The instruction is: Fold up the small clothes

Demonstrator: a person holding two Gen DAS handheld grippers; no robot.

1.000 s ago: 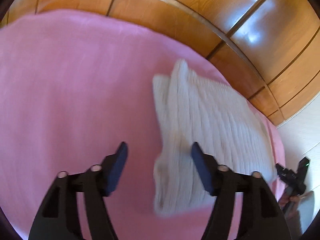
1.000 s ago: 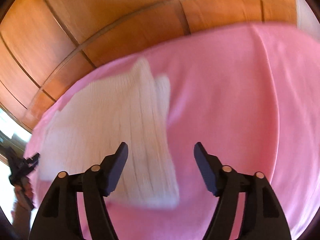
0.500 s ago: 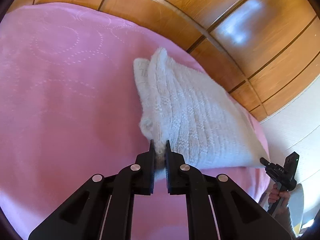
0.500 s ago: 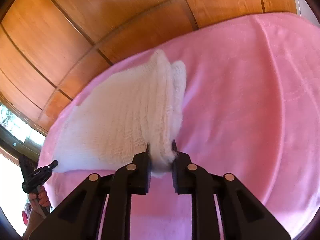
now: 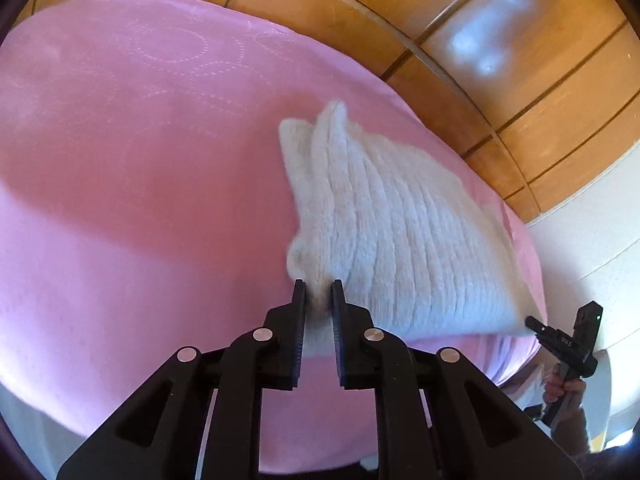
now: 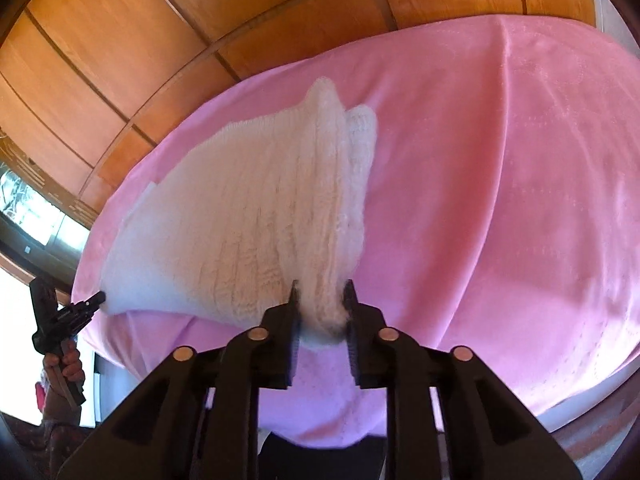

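A white ribbed knit garment lies on a pink cover, its near edge raised and stretched between both grippers. My left gripper pinches one near corner; its jaws are opening slightly, with fabric still pressed between the pads. In the left wrist view the right gripper shows at the far right, holding the other corner. My right gripper holds a thick bunch of the garment; its jaws are also opening, knit still squeezed between them. The left gripper shows at the left edge of the right wrist view.
The pink cover drapes over a rounded surface and falls off at its near edge. Glossy wood panelling runs behind it, with a white wall at the right. A hand holds the other gripper's handle.
A second ago both grippers stood open over the flat garment. They closed on its near corners and drew it taut and up; the jaws now sit slightly wider than half a second ago.
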